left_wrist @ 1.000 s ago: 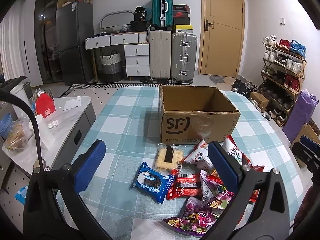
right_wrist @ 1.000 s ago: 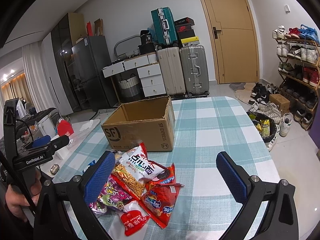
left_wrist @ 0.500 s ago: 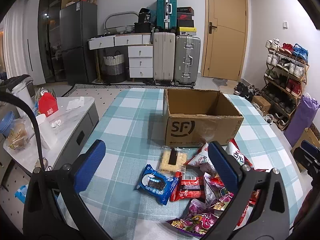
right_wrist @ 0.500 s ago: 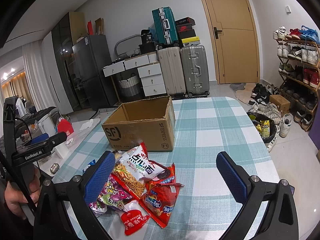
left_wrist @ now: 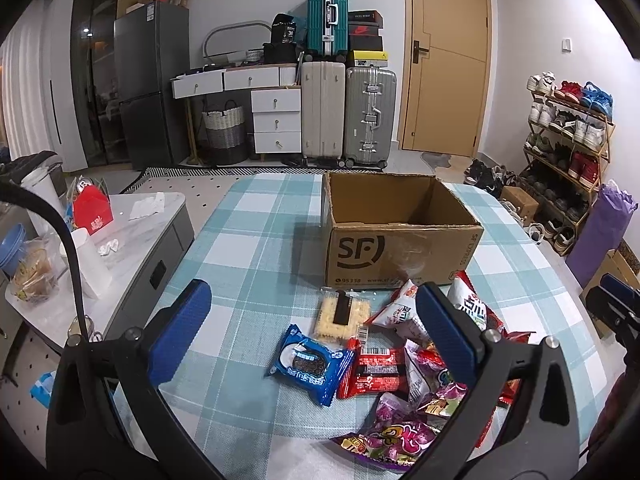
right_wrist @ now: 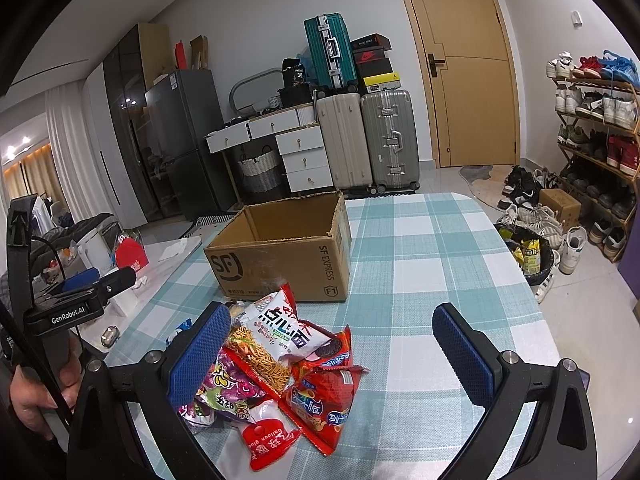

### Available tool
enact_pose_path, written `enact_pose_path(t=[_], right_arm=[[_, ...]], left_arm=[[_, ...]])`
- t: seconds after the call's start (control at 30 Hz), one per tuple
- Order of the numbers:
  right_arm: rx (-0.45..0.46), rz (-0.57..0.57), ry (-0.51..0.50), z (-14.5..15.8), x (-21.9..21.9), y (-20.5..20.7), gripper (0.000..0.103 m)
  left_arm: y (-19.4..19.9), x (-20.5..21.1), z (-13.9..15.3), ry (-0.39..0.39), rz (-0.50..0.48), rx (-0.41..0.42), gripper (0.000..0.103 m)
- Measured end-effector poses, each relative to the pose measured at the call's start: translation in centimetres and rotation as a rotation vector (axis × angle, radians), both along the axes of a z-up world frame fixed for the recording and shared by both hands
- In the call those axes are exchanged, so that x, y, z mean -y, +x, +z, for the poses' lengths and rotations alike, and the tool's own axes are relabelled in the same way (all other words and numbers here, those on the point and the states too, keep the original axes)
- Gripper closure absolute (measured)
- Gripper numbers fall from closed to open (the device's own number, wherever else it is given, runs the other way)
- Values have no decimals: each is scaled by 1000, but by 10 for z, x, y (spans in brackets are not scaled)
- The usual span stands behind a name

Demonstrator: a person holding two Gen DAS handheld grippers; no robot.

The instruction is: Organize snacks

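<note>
Before the empty box [left_wrist: 400, 236], snacks [left_wrist: 400, 368] await packing; my left gripper [left_wrist: 316, 332] and right gripper [right_wrist: 332, 356] gape wide, holding nothing.

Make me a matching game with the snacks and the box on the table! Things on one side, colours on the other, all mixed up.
Things:
1. Oreo cookie pack
2. SF cardboard box
3. balloon glue packet
4. cracker pack

Colours:
A. brown
B. pale yellow with a dark band
C. blue
D. red

Pairs: 1-C, 2-A, 3-D, 4-B
</note>
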State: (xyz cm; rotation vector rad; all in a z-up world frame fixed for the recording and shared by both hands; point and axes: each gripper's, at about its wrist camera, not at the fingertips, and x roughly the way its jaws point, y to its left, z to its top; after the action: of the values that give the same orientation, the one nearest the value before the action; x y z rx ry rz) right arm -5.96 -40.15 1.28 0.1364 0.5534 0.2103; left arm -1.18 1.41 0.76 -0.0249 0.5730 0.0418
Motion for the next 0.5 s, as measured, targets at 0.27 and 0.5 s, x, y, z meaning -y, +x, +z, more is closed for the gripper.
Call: enact_pose_path(t=[0.27, 0.5], right_arm=[[1, 6, 3, 0, 0, -1, 0], [6, 38, 7, -4, -3, -4, 0]], left_arm=[[1, 1, -1, -3, -1, 0, 1], [-1, 5, -7, -3, -12, -7, 1]])
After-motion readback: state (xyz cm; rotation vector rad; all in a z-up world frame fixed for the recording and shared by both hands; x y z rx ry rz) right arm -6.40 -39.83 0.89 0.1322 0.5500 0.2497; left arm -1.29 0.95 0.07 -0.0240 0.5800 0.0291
